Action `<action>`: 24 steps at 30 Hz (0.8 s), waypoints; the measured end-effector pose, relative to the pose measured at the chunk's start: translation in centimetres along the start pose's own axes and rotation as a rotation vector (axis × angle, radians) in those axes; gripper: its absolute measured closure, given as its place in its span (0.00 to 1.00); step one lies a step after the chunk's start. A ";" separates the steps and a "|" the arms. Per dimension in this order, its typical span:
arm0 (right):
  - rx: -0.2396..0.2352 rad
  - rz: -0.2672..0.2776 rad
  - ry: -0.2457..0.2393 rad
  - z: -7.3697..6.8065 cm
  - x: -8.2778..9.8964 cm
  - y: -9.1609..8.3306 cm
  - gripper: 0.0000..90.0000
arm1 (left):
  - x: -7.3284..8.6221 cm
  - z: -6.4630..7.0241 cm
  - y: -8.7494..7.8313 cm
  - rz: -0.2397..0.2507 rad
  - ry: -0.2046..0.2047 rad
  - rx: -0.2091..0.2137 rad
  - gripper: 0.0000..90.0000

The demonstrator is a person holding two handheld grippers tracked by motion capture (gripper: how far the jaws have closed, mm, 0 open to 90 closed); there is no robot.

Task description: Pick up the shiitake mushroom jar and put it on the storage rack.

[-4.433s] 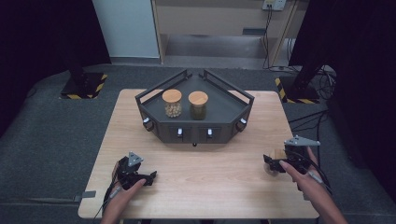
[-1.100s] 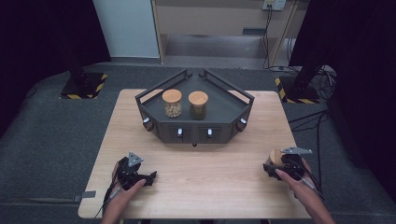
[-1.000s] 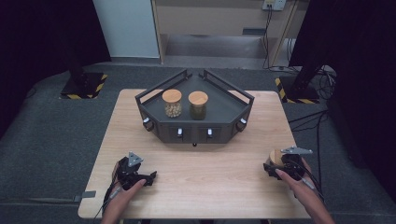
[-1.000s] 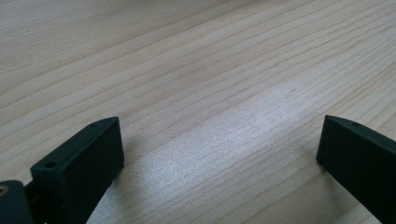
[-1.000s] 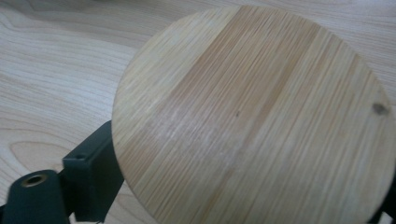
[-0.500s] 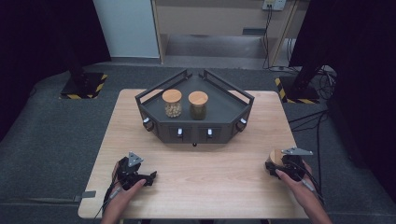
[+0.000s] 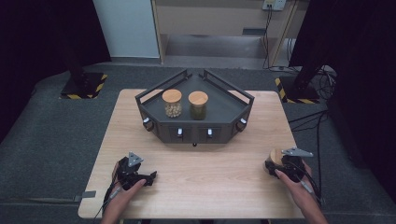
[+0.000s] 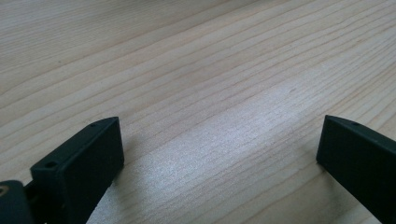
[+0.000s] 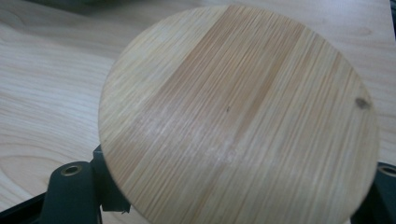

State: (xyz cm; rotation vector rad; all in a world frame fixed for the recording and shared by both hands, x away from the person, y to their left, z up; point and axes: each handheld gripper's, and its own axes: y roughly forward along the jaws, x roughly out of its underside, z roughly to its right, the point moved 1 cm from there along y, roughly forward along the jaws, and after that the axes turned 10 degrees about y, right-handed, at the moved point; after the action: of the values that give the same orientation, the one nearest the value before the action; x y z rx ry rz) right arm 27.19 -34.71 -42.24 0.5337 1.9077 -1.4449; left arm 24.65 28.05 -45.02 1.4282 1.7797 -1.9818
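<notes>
At the table's right front stands a jar whose round wooden lid (image 9: 238, 116) (image 7: 275, 156) lies between the jaws of my right gripper (image 7: 279, 166). Those jaws have just been closing and now hold the jar below the lid; the jar's body is hidden under the lid and the hand. My left gripper (image 7: 150, 178) rests on the wooden table (image 7: 210, 186) at the left front. In the left gripper view (image 8: 219, 154) its jaws stand wide apart over bare wood with nothing between them.
A dark angular tray (image 7: 196, 136) with knobs on its front stands at the table's back middle. It holds two jars with wooden lids, one with pale contents (image 7: 172, 103) and one with dark contents (image 7: 198, 105). Cables trail off to the right of the table.
Since the oldest frame the right gripper has come in around the jar at the right front. Over the last second it shifted only slightly. The left hand has not moved.
</notes>
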 end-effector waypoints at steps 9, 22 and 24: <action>-0.041 0.016 -0.056 -1.1 -1.6 -1.6 0.28 | 0.0 0.0 0.0 0.000 0.000 -0.001 0.00; -0.049 0.028 -0.104 -2.6 -3.4 -3.1 0.28 | 0.0 0.0 0.0 0.000 0.000 0.000 0.00; -0.051 0.030 -0.113 -2.8 -3.7 -3.3 0.28 | 0.0 0.0 0.0 0.000 0.000 0.000 0.00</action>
State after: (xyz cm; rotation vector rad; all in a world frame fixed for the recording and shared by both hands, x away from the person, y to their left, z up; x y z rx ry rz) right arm 26.77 -32.80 -36.86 0.4454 1.8349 -1.3741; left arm 24.65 28.05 -45.02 1.4280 1.7796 -1.9821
